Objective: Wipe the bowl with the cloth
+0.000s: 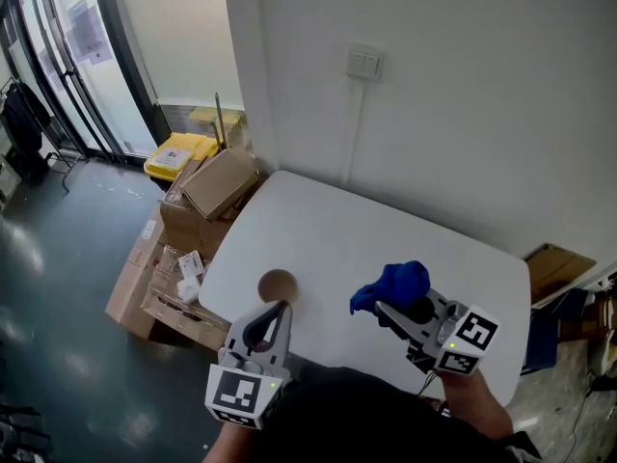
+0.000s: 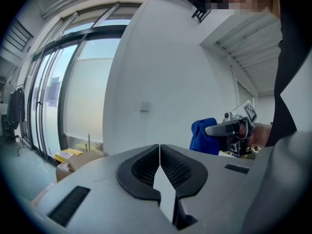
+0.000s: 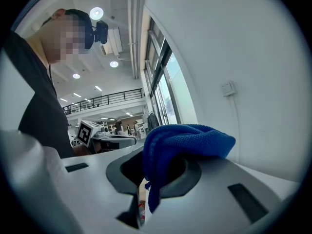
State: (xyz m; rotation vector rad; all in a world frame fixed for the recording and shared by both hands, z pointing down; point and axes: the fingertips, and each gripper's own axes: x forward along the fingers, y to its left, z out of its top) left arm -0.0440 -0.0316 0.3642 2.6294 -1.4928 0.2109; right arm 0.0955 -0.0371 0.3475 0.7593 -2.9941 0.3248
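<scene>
Ribbed black jaws of left gripper (image 2: 160,147) pressed flat together and empty, small round brown bowl (image 1: 278,284) just beyond its tips on smooth white round-cornered table (image 1: 337,225), crumpled blue knit cloth (image 1: 395,285) pinched tight in right gripper (image 1: 384,309), apart from bowl.

Bright daylight, window glare, fisheye edges
</scene>
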